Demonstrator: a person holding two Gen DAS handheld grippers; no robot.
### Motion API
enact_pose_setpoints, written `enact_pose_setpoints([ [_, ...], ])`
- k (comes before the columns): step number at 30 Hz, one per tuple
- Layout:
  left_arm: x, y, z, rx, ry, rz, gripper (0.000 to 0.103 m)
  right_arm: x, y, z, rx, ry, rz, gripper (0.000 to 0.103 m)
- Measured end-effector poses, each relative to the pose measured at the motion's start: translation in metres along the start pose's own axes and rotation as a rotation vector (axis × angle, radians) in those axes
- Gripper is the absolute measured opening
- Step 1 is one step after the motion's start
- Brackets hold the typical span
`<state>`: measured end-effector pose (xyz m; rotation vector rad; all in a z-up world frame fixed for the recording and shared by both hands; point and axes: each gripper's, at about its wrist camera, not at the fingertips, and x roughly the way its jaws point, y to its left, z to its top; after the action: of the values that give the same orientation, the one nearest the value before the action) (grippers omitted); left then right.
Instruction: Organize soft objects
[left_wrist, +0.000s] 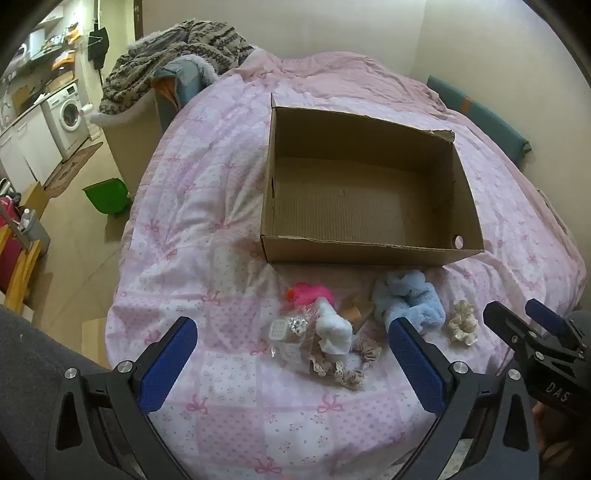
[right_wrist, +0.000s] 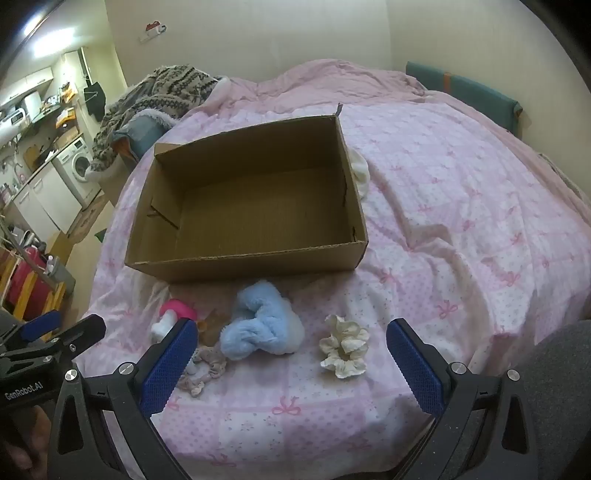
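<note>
Bedspread (right_wrist: 461, 206) carries everything: left gripper (left_wrist: 291, 354) gapes wide over pink toy (left_wrist: 310, 291) and white sock (left_wrist: 334, 328); blue fluffy piece (right_wrist: 258, 325) and cream scrunchie (right_wrist: 345, 350) lie near cardboard box (right_wrist: 251, 266); right gripper (right_wrist: 291, 350) gapes, gripping nothing.

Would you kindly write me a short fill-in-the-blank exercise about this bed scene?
1. The cardboard box on the bedspread holds ____.
2. The fluffy item in front of the box is light ____.
3. The cream scrunchie lies on the ____.
4. Both tongs, left and right, stand ____.

Missing words: nothing; blue; bedspread; open
</note>
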<state>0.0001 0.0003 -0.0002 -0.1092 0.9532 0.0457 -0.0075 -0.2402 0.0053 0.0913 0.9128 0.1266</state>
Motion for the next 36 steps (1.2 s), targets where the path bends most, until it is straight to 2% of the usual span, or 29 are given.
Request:
enact_pose_setpoints([
  [36, 0.0007, 0.0009, -0.0024, -0.011, 0.01, -0.001, 0.103, 0.0014, 0.0015, -0.0018, -0.01, 0.0, -0.014, 0.103],
])
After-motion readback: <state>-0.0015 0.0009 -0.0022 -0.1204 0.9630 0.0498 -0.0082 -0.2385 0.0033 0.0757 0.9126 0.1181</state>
